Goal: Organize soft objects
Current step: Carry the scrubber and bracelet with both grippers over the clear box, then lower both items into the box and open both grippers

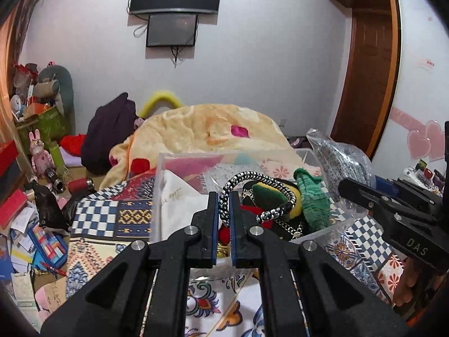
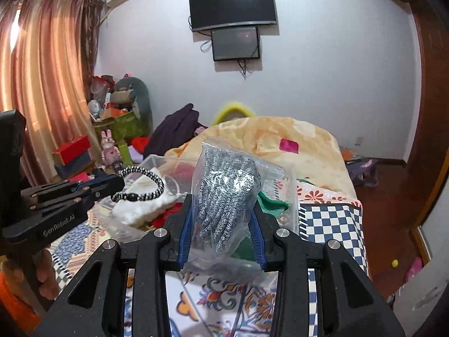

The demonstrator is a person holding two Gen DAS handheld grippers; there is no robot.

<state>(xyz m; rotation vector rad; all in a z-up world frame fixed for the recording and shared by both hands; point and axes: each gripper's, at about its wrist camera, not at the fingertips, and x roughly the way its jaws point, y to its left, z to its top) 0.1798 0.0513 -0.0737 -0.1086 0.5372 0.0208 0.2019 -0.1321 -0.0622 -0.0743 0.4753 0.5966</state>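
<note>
Over the clear box (image 1: 322, 230) on the bed, the left gripper (image 1: 223, 196) pinches a black-and-white braided cord (image 1: 261, 181) tight between its blue pads, and the loop hangs above the box. Beside it, the right gripper (image 2: 221, 210) squeezes a plastic bag of speckled gray cloth (image 2: 224, 185). Inside the box lie a green knit thing (image 1: 311, 199), red cloth and a white cloth (image 2: 140, 207). Behind the box a big yellow blanket (image 1: 213, 129) blocks the far side of the bed.
</note>
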